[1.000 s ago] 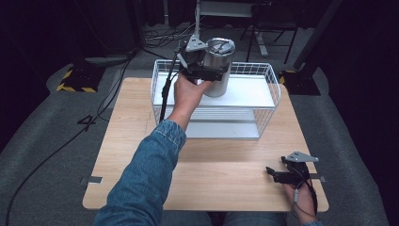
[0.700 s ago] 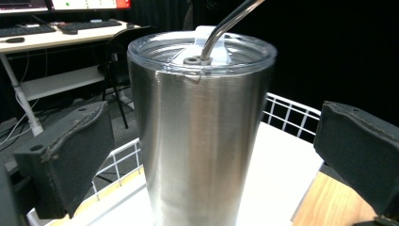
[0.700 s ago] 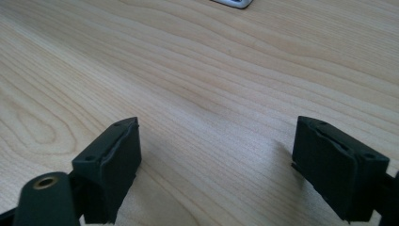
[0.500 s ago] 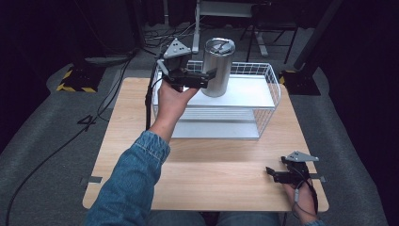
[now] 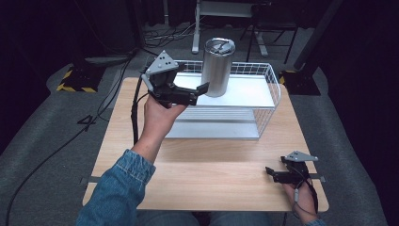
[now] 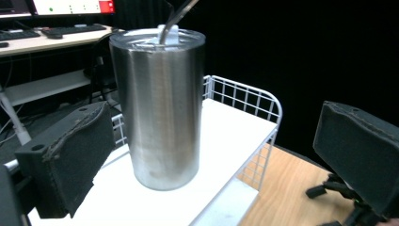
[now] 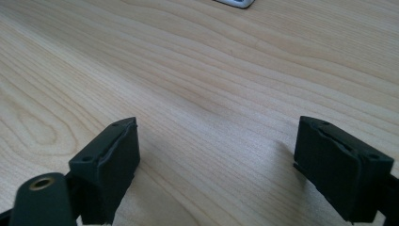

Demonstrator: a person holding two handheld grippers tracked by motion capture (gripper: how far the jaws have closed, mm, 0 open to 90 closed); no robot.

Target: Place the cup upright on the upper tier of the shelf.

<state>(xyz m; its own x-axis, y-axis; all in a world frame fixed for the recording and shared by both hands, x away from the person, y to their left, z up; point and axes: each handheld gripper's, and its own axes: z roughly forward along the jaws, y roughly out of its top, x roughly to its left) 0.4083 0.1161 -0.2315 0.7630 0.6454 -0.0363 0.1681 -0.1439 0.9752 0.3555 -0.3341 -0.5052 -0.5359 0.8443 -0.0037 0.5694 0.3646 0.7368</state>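
Tumbler upright on rack shelf, both claws empty.
High view: steel tumbler (image 5: 217,67) stands on the wire rack (image 5: 270,89), axis vertical, lid up; my left gripper (image 5: 200,94) just beside it. Left gripper view: jaws wide, flanking the tumbler, not touching. Right gripper view: right gripper (image 7: 216,172) wide open over the table (image 7: 197,70).

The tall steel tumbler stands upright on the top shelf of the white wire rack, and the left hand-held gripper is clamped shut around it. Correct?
Not quite. The tall brushed-steel tumbler does stand upright on the top shelf of the white wire rack, but the left hand-held gripper is not clamped on it: the left gripper view shows its jaws open, apart from the tumbler on either side.
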